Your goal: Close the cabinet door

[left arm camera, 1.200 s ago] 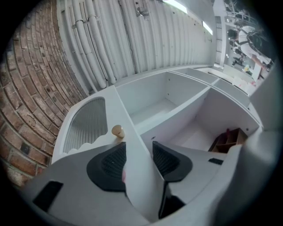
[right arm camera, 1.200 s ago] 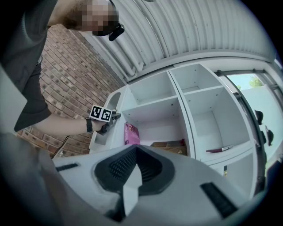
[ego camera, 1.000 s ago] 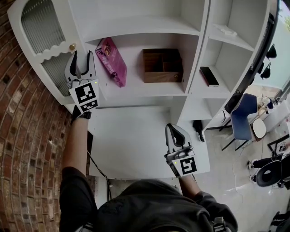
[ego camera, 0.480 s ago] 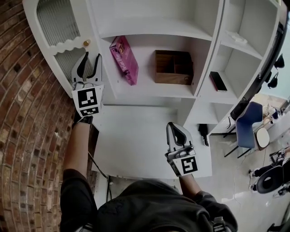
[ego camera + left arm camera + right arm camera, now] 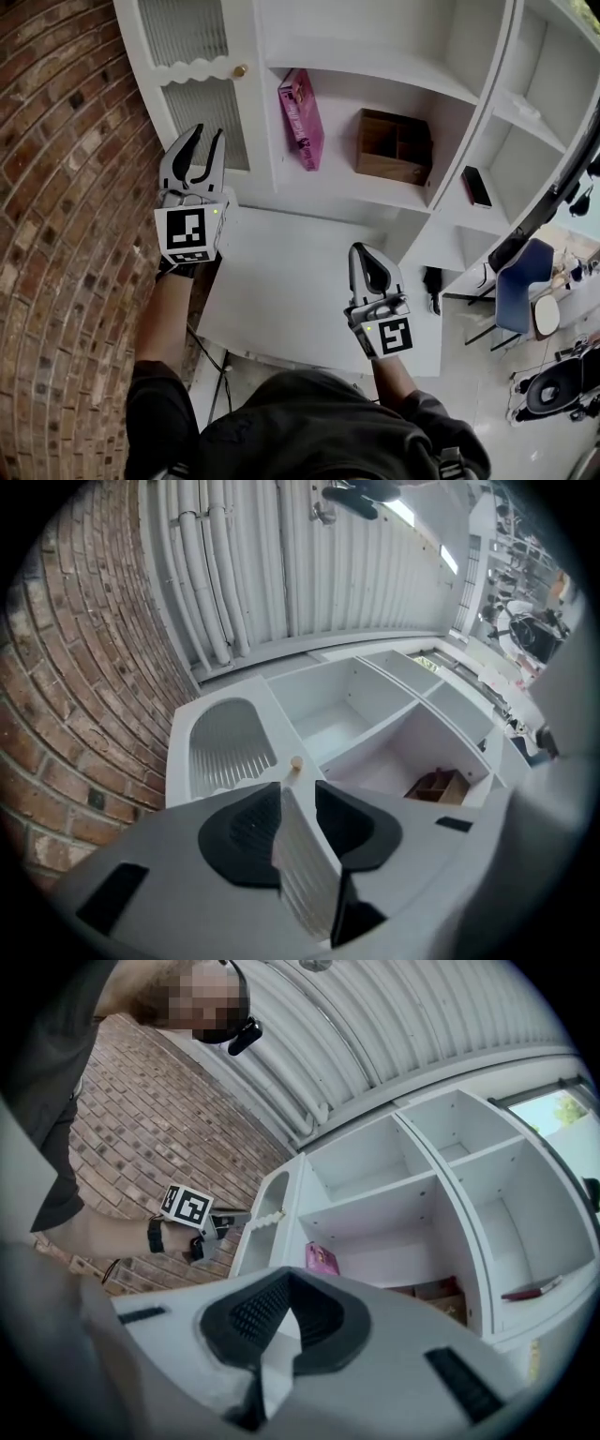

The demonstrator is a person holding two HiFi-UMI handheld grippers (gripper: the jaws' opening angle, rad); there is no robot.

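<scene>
The white cabinet door (image 5: 192, 37) with ribbed glass panels and a brass knob (image 5: 241, 70) stands swung open at the cabinet's left side. My left gripper (image 5: 199, 141) is held up in front of the door's lower ribbed panel (image 5: 208, 117), below the knob. Its jaws are closing, still a gap apart, and in the left gripper view (image 5: 298, 799) the ribbed panel fills that gap under the knob (image 5: 296, 762). I cannot tell if a pad touches the door. My right gripper (image 5: 368, 255) hovers over the white tabletop, shut and empty (image 5: 289, 1279).
On the open shelves sit a pink box (image 5: 305, 117), a wooden organiser (image 5: 394, 145) and a black phone (image 5: 472, 186). A brick wall (image 5: 66, 187) runs close along the left of the door. The white tabletop (image 5: 281, 291) lies below. A blue chair (image 5: 517, 281) stands at the right.
My left gripper has moved off the shelf edge and over the door's lower panel, and its jaws have narrowed. The right gripper rose slightly. The head view swung left.
</scene>
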